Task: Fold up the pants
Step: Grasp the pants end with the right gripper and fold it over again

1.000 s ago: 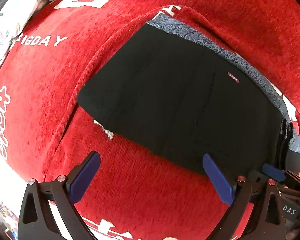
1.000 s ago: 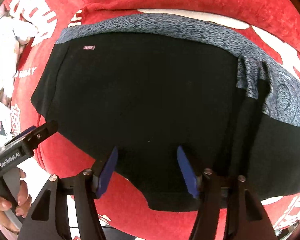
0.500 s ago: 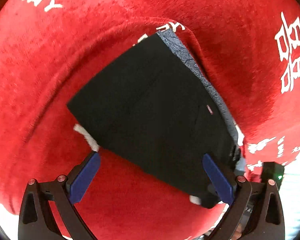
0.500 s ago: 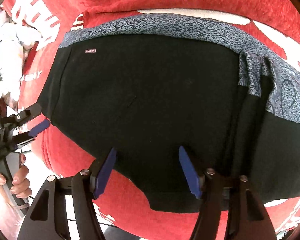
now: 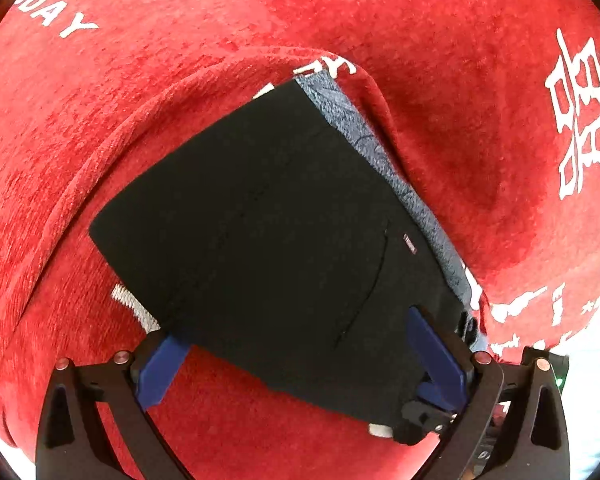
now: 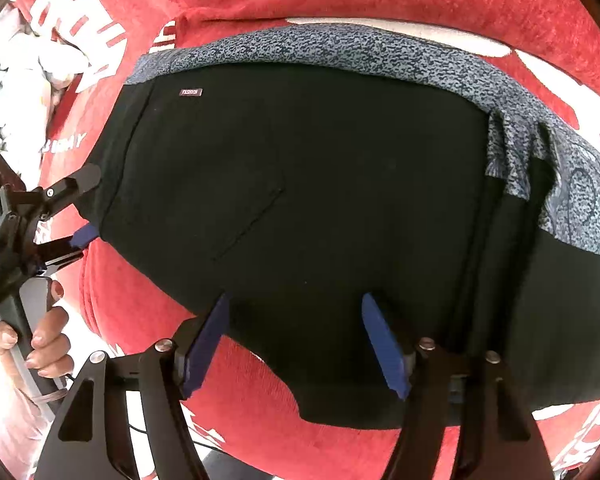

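Observation:
Black pants with a blue-grey patterned waistband lie folded on a red cloth. In the right wrist view the pants fill the middle, with a small label near the waistband. My left gripper is open, its jaws straddling the near edge of the pants. It also shows in the right wrist view at the pants' left edge. My right gripper is open over the pants' lower edge, and part of it shows in the left wrist view.
The red cloth with white lettering covers the whole surface and is rucked up around the pants. A pile of pale fabric lies at the far left. A hand holds the left gripper's handle.
My left gripper has swung round to the pants' side edge and closed in, so its jaws now straddle the fabric. My right gripper has barely moved.

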`<action>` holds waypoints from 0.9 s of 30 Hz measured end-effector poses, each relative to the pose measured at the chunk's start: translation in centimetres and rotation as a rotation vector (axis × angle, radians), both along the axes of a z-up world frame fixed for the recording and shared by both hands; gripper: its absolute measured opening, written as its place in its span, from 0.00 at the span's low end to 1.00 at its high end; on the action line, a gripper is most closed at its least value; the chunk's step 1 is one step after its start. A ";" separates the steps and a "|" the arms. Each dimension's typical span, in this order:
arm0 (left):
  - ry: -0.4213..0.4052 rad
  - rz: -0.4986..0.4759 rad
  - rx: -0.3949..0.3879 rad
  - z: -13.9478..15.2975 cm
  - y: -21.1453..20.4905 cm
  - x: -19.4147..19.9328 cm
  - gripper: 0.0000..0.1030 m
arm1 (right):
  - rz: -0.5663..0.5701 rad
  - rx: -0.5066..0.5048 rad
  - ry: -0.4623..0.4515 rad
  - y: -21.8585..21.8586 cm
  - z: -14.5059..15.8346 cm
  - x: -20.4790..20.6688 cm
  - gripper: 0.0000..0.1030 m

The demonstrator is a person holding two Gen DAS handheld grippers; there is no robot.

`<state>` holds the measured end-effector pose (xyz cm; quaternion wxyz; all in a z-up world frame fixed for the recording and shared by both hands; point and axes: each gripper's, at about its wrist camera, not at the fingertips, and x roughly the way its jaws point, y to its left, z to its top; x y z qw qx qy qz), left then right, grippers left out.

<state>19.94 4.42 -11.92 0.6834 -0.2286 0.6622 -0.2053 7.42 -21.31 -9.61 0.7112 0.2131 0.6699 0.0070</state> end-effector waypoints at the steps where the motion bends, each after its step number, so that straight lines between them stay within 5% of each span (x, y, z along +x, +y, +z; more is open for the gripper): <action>1: 0.001 0.012 -0.026 0.3 0.0 0.0 1.00 | 0.001 0.001 0.000 0.0 0.0 0.0 0.71; 6: -0.048 0.035 -0.197 2.2 0.5 -0.2 1.00 | -0.006 0.010 -0.008 0.0 -0.1 0.0 0.71; 12: 0.025 0.082 -0.135 -0.8 0.1 1.1 1.00 | -0.007 0.024 -0.021 -0.3 0.1 -0.6 0.72; 15: -0.030 0.032 0.078 0.4 -1.3 0.8 0.66 | -0.009 0.033 -0.016 -0.7 0.6 -0.6 0.72; 16: -0.081 -0.022 0.199 1.0 -2.2 0.5 0.44 | -0.012 0.033 -0.012 -0.9 0.9 -0.6 0.72; 19: -0.236 -0.137 0.339 3.0 -4.1 -0.8 0.38 | -0.019 0.031 -0.057 -2.1 3.3 -0.2 0.72; 22: -0.474 -0.318 0.541 5.2 -7.7 -3.3 0.36 | -0.008 0.030 -0.121 -3.4 6.6 1.2 0.72; 27: -0.763 -0.571 0.782 5.2 -12.0 -7.8 0.36 | 0.072 0.146 -0.154 -3.5 10.7 7.5 0.72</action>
